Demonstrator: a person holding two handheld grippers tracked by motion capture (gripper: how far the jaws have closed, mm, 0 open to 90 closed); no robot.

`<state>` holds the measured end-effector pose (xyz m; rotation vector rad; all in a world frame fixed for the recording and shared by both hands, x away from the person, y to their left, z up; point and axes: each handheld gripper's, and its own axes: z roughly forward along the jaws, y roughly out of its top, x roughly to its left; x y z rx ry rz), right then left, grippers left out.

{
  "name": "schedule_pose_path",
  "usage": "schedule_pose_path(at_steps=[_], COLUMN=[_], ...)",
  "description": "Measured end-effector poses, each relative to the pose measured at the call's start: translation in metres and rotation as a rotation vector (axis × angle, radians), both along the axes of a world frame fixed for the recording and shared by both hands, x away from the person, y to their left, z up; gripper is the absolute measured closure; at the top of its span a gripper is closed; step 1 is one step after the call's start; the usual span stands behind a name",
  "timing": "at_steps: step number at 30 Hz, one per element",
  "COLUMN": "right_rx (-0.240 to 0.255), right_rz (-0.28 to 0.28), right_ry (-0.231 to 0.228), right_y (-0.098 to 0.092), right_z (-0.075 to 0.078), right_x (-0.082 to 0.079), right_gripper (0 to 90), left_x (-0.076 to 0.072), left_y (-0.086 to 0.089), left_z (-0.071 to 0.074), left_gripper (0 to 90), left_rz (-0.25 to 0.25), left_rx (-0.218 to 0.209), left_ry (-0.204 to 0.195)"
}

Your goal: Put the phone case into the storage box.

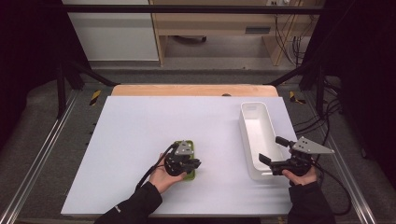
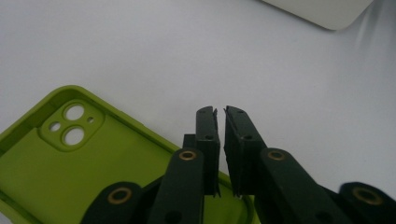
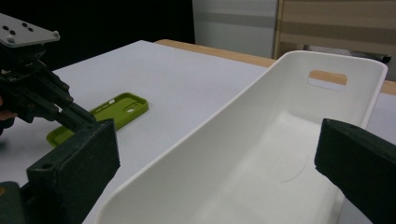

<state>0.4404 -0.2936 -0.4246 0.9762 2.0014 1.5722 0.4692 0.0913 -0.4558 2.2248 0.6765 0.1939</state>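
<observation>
A lime-green phone case (image 1: 191, 176) lies inside-up on the white table, its camera cut-outs facing away from me in the left gripper view. My left gripper (image 1: 194, 164) is over its near right edge. There its jaws (image 2: 220, 111) stand almost together, one inside the case (image 2: 70, 172) and one outside, pinching its side wall. My right gripper (image 1: 270, 150) is at the near end of a long white bin (image 1: 252, 108), jaws wide apart (image 3: 224, 177) with the empty bin's wall (image 3: 224, 107) between them, not touched. The case (image 3: 119, 109) also appears in the right gripper view.
The white table top (image 1: 140, 135) has a wooden strip (image 1: 191, 90) along its far edge. Metal frame rails (image 1: 42, 149) run down both sides. Shelving and cables stand beyond the table.
</observation>
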Motion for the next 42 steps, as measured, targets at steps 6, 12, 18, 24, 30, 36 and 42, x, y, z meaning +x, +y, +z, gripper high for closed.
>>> schedule_pose_path(at_steps=[6,12,18,24,30,36,42], right_rx=[0.001,-0.002,-0.005,-0.006,-0.006,-0.006,-0.006], right_rz=[0.0,0.001,-0.001,0.0,0.0,0.0,0.002], right_ry=[0.0,0.0,0.001,0.003,0.002,0.001,0.001], right_y=[-0.0001,0.0004,0.0003,0.0005,0.0004,0.0004,0.0004], right_z=[0.0001,-0.0002,-0.0004,-0.0003,-0.0003,-0.0003,-0.0002], right_x=[-0.0001,0.0002,0.0003,0.0001,0.0002,0.0002,0.0001], right_gripper=[0.6,0.6,0.6,0.6,0.6,0.6,0.6], left_x=[-0.0004,-0.0006,-0.0002,-0.0013,-0.0024,-0.0033,-0.0043], left_y=[-0.0031,-0.0055,-0.0059,-0.0069,-0.0067,-0.006,-0.0037], left_z=[-0.0036,-0.007,-0.0085,-0.0087,-0.0076,-0.0063,-0.0052], left_gripper=[90.0,90.0,90.0,90.0,90.0,90.0,90.0], left_rz=[-0.013,-0.027,-0.04,-0.046,-0.056,-0.062,-0.065], left_rx=[0.02,0.04,0.064,0.081,0.098,0.119,0.138], left_ry=[0.015,0.029,0.041,0.04,0.035,0.033,0.03])
